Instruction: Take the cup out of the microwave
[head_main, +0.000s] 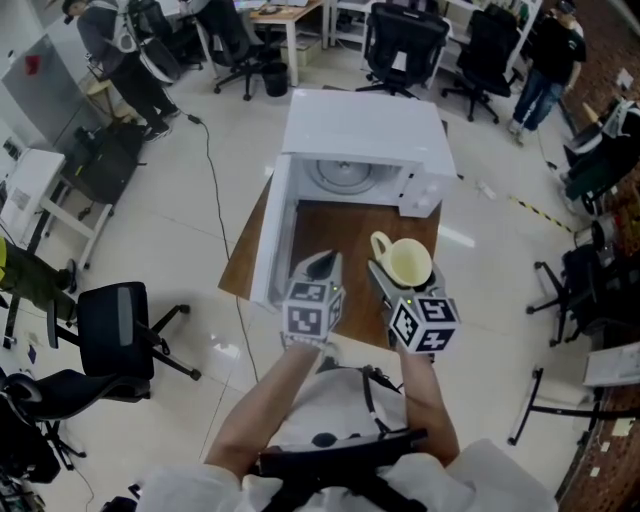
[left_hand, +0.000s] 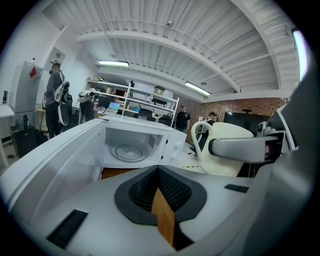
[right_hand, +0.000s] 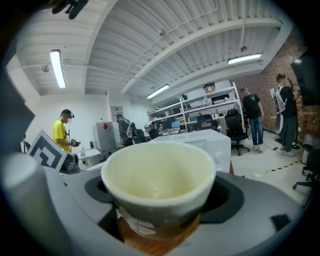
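Over wooden table (head_main: 335, 225), round cup (head_main: 406, 263) clamped in right jaws, left jaws seemingly closed

The left gripper (head_main: 322, 264) and right gripper (head_main: 386, 272) have smooth grey plastic shells. Each carries a white cube (head_main: 311, 311) printed with black square markers, and a small green light (head_main: 408, 297) glows on the right one. Black mesh pads (left_hand: 172, 192) line the jaws. The person wears a white top (head_main: 340, 395) crossed by a black strap (head_main: 340, 462).
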